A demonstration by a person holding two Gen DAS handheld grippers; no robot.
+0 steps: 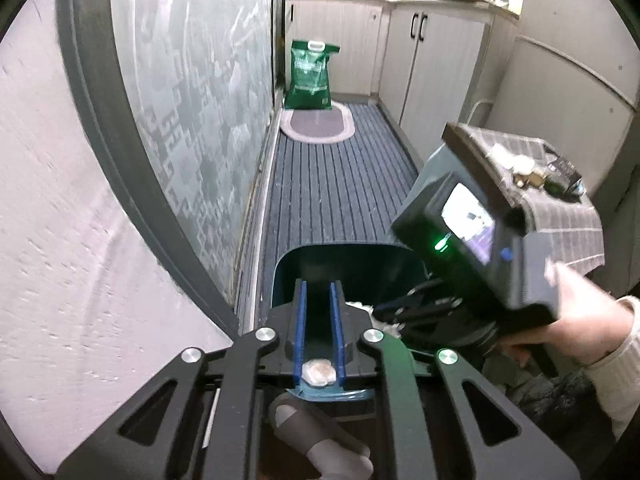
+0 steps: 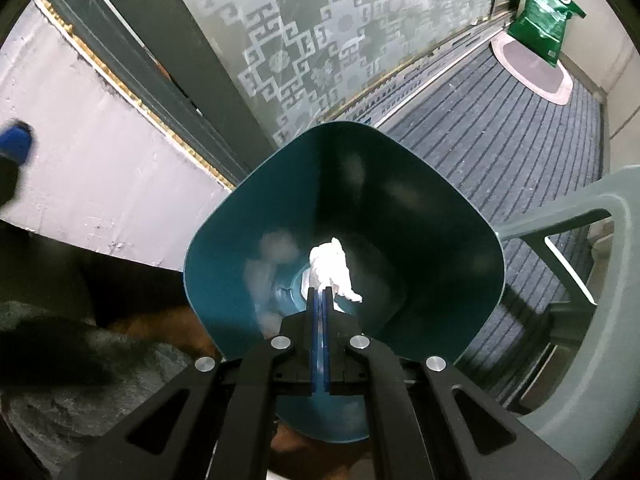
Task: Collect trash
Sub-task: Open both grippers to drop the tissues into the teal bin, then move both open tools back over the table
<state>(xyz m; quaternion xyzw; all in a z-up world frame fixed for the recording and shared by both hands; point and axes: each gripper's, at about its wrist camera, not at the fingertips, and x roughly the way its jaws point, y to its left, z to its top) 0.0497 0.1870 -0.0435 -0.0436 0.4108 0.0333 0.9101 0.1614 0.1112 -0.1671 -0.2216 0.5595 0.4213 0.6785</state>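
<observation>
Step in hand: the drop into the bin. Right claw (image 2: 320, 292) clenched, pointed steeply down into the open mouth of the teal bin (image 2: 440, 208), with a crumpled white tissue (image 2: 331, 266) pinched at the very tips. Tissue already inside the rim, hanging above the bottom, not lying on it.

Left claw (image 1: 318, 286) also clenched, down to a narrow slot, with a small pale wad (image 1: 318, 372) caught deep between the blue pads, near their root. Held above the near edge of the same bin, just beside the right device and the hand (image 1: 580, 320) carrying it.

Next move, as judged: release the right claw so the tissue falls, then lift it straight up and clear. After that, bring the left claw over the opening and release too. Likely a little shake needed, the wad sitting so deep.

Count: two claws, one bin, one tissue, one wad, so two pieces of trash in hand. Pale smears on the inner bin wall perhaps more paper, perhaps only reflection; too blurred to tell. Farther off on the floor: one green bag (image 1: 310, 76), one oval mat (image 1: 318, 122).
</observation>
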